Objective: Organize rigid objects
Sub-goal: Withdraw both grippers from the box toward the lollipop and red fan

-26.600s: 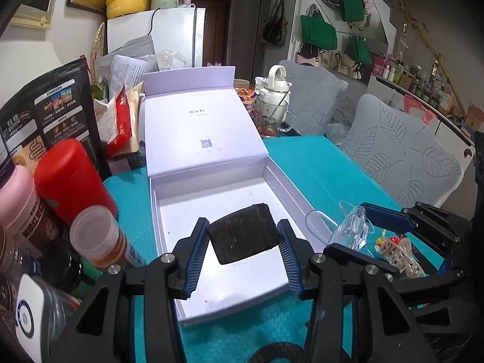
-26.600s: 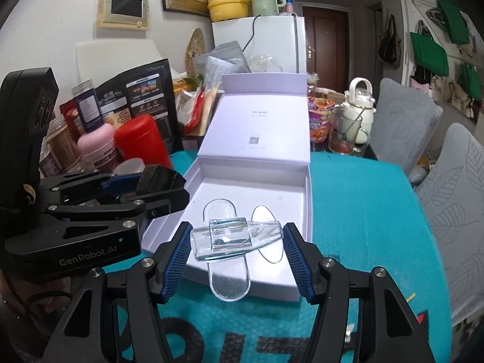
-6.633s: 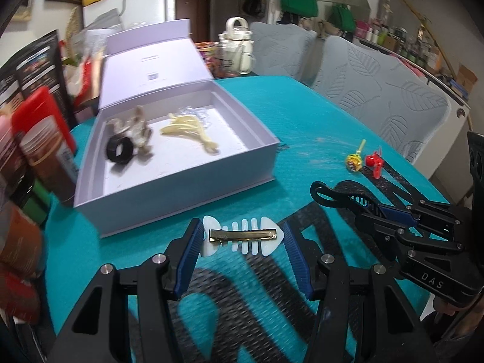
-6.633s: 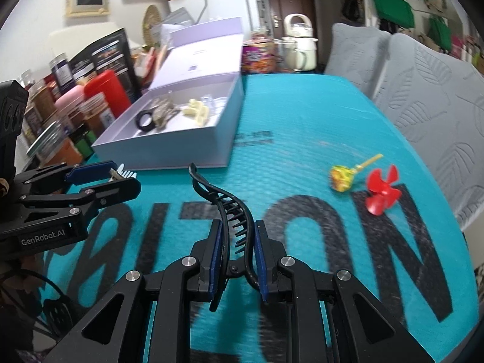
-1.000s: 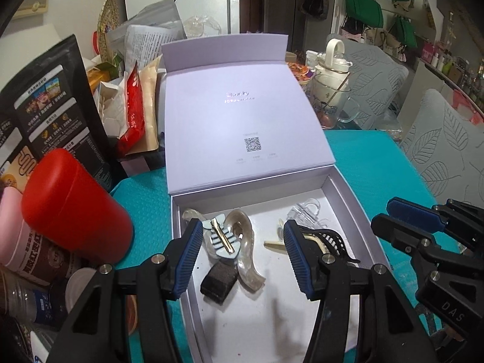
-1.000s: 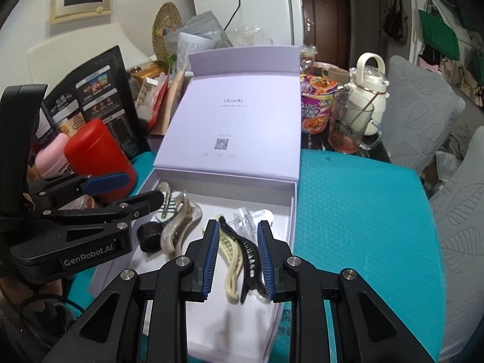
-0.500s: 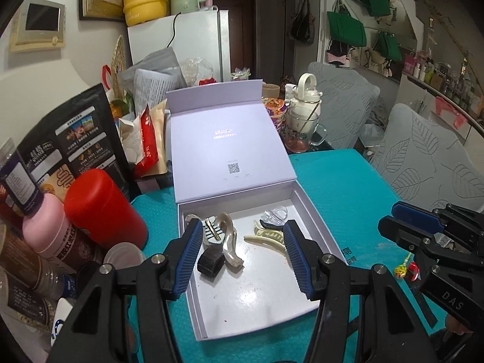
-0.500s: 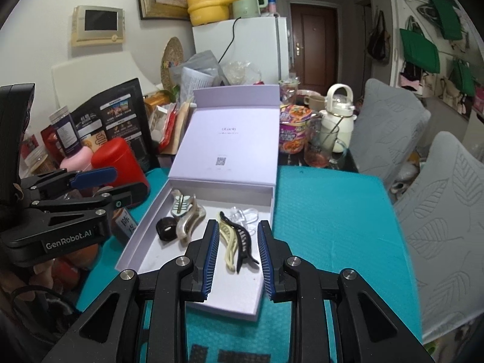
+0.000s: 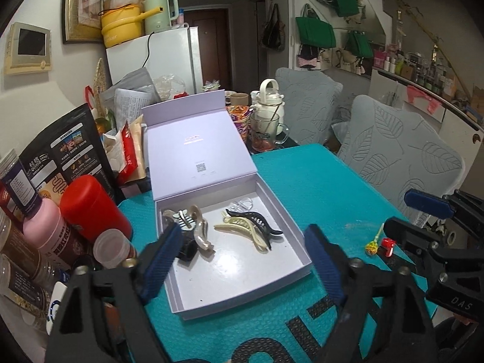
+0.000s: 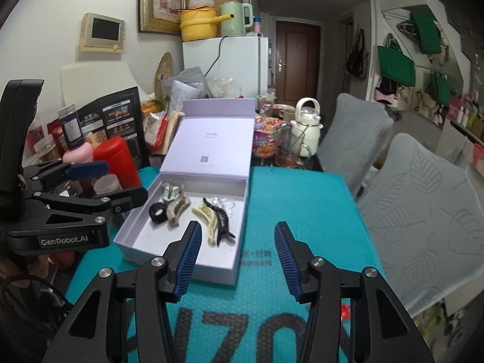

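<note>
An open lilac box (image 9: 295, 224) (image 10: 136, 243) lies on the teal table with its lid raised behind. Inside it are several hair clips: a black claw clip (image 9: 257, 220) (image 10: 222, 219), a cream claw clip (image 9: 242, 231) (image 10: 208, 219), a beige clip (image 9: 201, 233) (image 10: 177, 205), a black ring-shaped piece (image 9: 187, 249) (image 10: 158, 212) and a clear clip (image 9: 240, 204) (image 10: 224, 202). My left gripper (image 9: 242, 263) (image 10: 106, 181) is open and empty, above the box's near side. My right gripper (image 10: 237, 260) (image 9: 414, 211) is open and empty, near the box's front right corner.
A red canister (image 9: 90, 207), a pink jar (image 9: 45, 230) and several bottles and bags crowd the table's left side. A small yellow stick toy (image 9: 373, 242) and a red toy (image 9: 387, 245) lie on the table to the right. A teapot and glass mug (image 9: 267, 124) stand behind the box. Grey chairs (image 10: 423, 211) line the right.
Both grippers have pulled back and up from the box. The right gripper's jaws have opened wide; the black claw clip it carried lies in the box.
</note>
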The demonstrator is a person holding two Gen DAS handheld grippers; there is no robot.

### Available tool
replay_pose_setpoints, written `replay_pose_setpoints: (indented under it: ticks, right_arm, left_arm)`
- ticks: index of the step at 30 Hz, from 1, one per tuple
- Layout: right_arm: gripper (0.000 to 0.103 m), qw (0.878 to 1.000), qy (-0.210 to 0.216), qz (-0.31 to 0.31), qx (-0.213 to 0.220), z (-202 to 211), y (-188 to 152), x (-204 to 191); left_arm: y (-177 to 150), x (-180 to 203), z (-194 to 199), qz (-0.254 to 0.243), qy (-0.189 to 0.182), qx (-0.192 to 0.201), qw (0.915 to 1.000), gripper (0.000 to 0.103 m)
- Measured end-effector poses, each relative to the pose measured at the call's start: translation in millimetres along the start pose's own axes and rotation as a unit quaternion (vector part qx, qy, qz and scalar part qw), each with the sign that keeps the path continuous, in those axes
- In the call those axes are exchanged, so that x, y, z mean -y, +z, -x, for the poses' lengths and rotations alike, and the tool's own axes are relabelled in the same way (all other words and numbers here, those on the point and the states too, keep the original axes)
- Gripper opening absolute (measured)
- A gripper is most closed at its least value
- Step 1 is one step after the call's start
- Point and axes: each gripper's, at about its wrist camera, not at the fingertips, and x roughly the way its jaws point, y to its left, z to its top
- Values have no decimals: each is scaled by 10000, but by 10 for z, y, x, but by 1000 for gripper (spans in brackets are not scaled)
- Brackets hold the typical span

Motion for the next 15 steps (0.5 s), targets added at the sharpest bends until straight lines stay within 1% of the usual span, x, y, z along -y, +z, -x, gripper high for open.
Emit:
replay_pose_setpoints:
  ticks: [1, 4, 7, 8, 12, 15]
  right_arm:
    - [51, 10000, -41, -11, -22, 29, -53, 5]
    - [51, 9998, -148, -64, -76, 88, -197, 32]
    - [57, 9996, -198, -170, -91, 142, -324, 80]
    - [58, 9995, -218, -208, -94, 158, -363, 97]
    - [58, 9986, -366, -335, -177, 196, -507, 175]
    - [58, 9979, -434, -418, -221, 211, -595, 253]
  left_arm:
    - [-25, 27, 7, -22, -11, 24, 10000, 87]
    - [-98, 114, -14, -129, -22, -91, 9999, 87]
    - [-177, 210, -25, -237, -138, -157, 9995, 87]
    - [-204, 245, -30, -267, -203, -180, 9993, 87]
    - [-292, 390, -49, -357, -671, -288, 9967, 87]
    - [-338, 511, -77, -503, -738, -280, 9956, 87]
